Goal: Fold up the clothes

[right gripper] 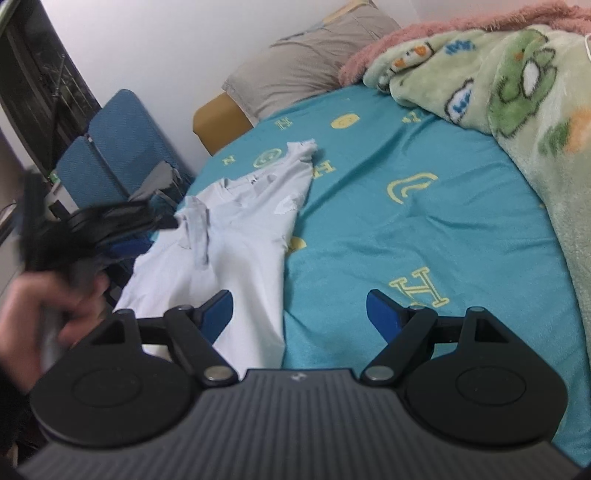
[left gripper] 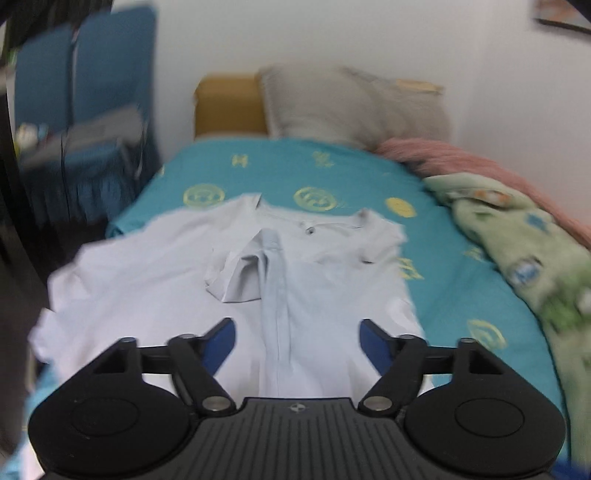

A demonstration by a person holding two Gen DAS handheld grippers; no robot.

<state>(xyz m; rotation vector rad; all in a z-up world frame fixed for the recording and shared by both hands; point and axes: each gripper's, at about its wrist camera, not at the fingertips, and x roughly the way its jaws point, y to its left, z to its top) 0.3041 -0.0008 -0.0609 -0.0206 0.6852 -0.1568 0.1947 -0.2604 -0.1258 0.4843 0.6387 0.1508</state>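
Overhead, both the left claw [left gripper: 297, 334] and right claw [right gripper: 299, 308] hang spread above a pale shirt [left gripper: 236, 284] on the teal bed sheet [right gripper: 424, 221], pillow [left gripper: 351, 103] against the white wall [left gripper: 332, 33]

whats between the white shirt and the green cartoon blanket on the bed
Only bare teal bedsheet with yellow printed logos and letters separates the white shirt from the green cartoon blanket. The right wrist view shows this stretch best.
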